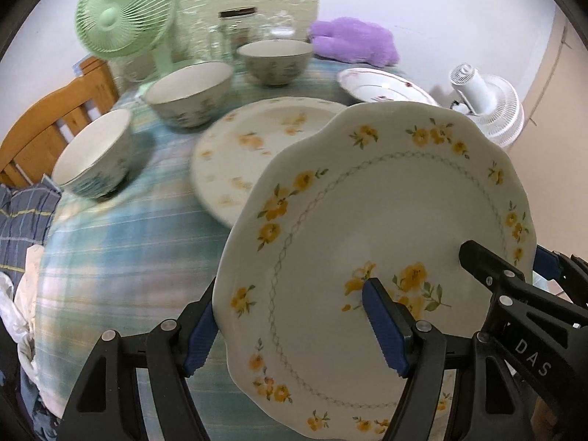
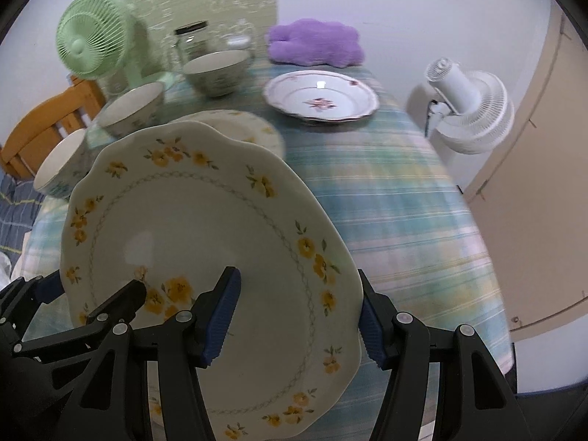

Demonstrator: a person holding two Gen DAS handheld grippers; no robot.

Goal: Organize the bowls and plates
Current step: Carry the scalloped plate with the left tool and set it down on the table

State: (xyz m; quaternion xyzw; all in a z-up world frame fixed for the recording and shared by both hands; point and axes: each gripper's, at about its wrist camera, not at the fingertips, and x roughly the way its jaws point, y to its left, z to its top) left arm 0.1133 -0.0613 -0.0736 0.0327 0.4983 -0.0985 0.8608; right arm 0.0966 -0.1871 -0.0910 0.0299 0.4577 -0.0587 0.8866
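Observation:
A white plate with yellow flowers (image 1: pixel 386 228) (image 2: pixel 205 242) is held tilted above the table between both grippers. My left gripper (image 1: pixel 294 319) is shut on its left rim, one blue pad over the face, one behind. My right gripper (image 2: pixel 299 316) is shut on its right rim; it also shows in the left wrist view (image 1: pixel 514 275). A second yellow-flowered plate (image 1: pixel 250 147) (image 2: pixel 257 128) lies flat just beyond. A pink-flowered plate (image 1: pixel 382 86) (image 2: pixel 321 97) sits far right. Three bowls (image 1: pixel 92 158) (image 1: pixel 191 93) (image 1: pixel 275 60) line the left and back.
The table has a blue-green plaid cloth (image 2: pixel 404 220). A green fan (image 1: pixel 125 11), glass jars (image 1: pixel 237 25) and a purple cushion (image 1: pixel 352 38) stand at the back. A white fan (image 2: pixel 470 110) stands off the right edge. A wooden chair (image 1: pixel 47 128) is at left.

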